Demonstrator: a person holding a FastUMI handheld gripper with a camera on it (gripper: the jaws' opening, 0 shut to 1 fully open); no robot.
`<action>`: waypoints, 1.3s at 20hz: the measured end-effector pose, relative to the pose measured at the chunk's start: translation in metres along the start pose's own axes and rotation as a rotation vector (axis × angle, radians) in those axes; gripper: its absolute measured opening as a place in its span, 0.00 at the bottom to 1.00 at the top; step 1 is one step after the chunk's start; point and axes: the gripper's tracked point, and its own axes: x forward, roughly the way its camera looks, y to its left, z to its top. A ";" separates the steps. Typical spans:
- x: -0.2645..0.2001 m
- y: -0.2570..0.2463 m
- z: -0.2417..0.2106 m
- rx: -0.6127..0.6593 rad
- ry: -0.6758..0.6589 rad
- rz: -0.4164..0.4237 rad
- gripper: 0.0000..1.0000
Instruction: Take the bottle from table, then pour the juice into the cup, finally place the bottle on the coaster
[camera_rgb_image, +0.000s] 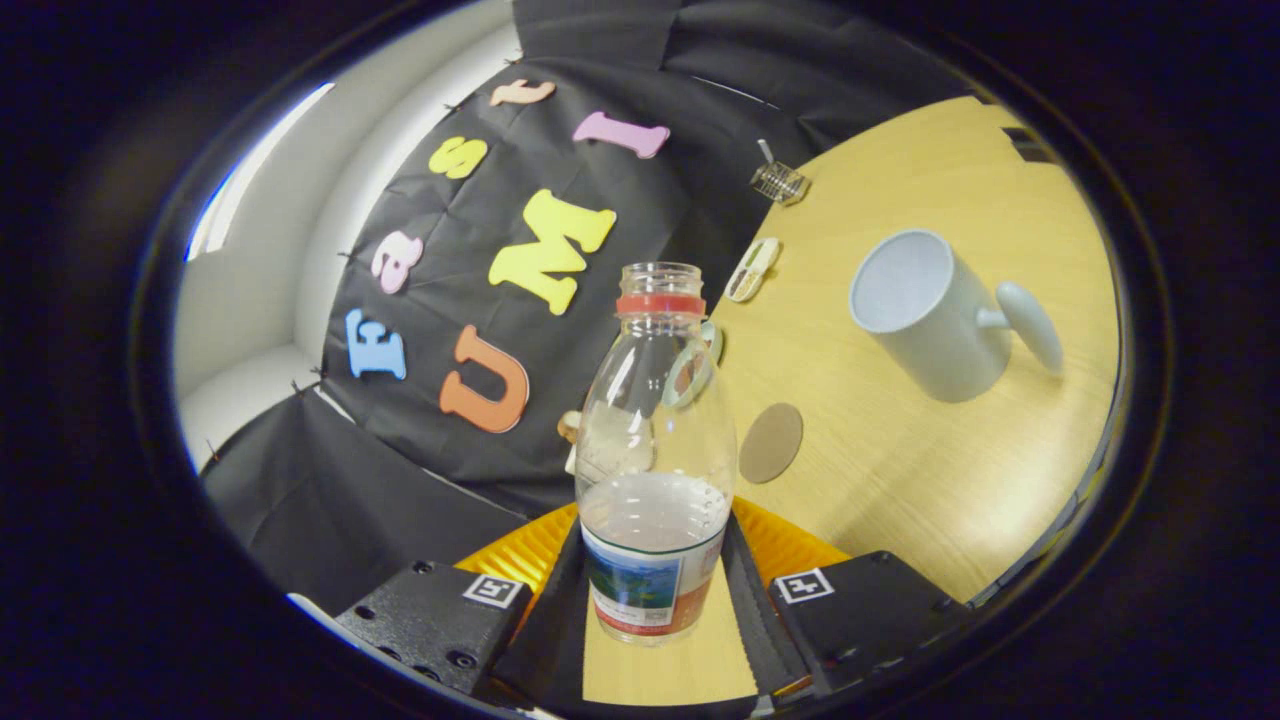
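Firmly: hand-held gripper w/ bottle

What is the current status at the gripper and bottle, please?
Gripper shut on bottle, uncapped, part full, tilted in the view. Cup beyond, upright on table. Coaster just past the bottle. Nothing between.

A small wire-mesh object sits at the far edge of the light wooden desk, against the black cloth wall. Nearer along that same edge lies a small pale oblong item, too blurred to identify.
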 end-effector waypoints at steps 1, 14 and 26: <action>0.001 -0.001 0.002 0.049 -0.005 0.009 0.77; 0.016 0.008 0.020 0.339 -0.044 0.076 0.76; 0.015 0.013 0.029 0.453 -0.060 0.088 0.76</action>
